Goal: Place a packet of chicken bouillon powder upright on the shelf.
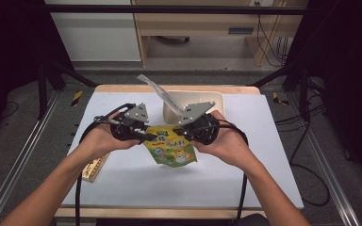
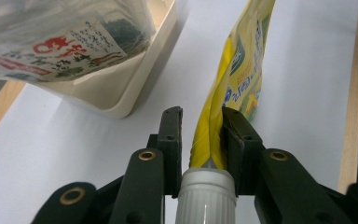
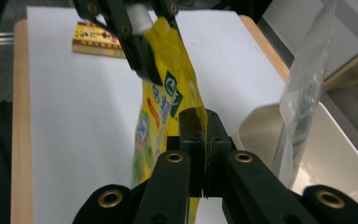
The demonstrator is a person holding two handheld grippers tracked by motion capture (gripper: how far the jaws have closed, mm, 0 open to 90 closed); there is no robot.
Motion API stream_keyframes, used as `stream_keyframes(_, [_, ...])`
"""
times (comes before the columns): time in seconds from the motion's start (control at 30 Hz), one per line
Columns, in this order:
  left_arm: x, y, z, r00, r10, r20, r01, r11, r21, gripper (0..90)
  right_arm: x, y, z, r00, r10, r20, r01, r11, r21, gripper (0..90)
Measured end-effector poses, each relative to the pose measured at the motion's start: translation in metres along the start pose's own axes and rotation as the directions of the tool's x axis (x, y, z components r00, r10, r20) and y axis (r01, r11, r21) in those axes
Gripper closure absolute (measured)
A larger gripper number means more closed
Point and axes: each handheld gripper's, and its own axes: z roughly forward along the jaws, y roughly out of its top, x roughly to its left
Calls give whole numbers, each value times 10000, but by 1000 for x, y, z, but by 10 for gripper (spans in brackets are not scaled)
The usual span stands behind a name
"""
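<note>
White sheet-covered table (image 1: pixel 122 179) with a pale wood edge fills most of my high view; grey floor, metal rails at both sides, a light wood desk at the back of the room

Cream rectangular plastic tub (image 1: pixel 217 100) stands at the far middle of the table; a clear plastic packet with red and black print (image 1: pixel 162 94) leans out of it, tilted up and to the left

Both forearms come in from the bottom edge and angle inward; hands meet in mid-table just in front of the tub, held above the sheet

Yellow printed spouted drink pouch (image 1: pixel 172 146) hangs between the two hands, off the table, lower end drooping toward me. In my right gripper view it runs as a slanted band from one gripper to the other

Left gripper (image 1: pixel 141 134): jaws have just been closing; in my left gripper view they sit around the pouch neck, the white ribbed screw cap (image 2: pixel 206 193) lodged between them at their base. The right-hand jaw touches the foil; a slim gap shows at the other, so I call it a hold on the pouch at the spout

Right gripper (image 1: pixel 188 134): jaws fully together, pinching the pouch's edge

Yellow and red flat printed box (image 1: pixel 94 170) lies at the table's near-left edge, beside the left forearm
</note>
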Motion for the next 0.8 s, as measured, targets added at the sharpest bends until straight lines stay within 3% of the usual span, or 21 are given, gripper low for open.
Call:
stream_keyframes(0.37, [-8,8,7,9988,467,-167,-462,9986,256,702,-4,-10,7,9999,-71,-158,88,9938,1105,863])
stream_keyframes(0.53, [-10,9,9,9977,644,-210,-637,9974,330,702,-1,-13,13,9991,-192,-380,248,9877,1543,731])
stream_keyframes(0.67, [-10,9,9,9973,682,-266,-672,9971,356,702,2,-13,19,9990,-401,-214,432,9848,1685,568])
stream_keyframes(0.8, [-11,10,9,9970,708,-301,-698,9970,346,702,1,-11,26,9985,-417,-351,474,9822,1816,550])
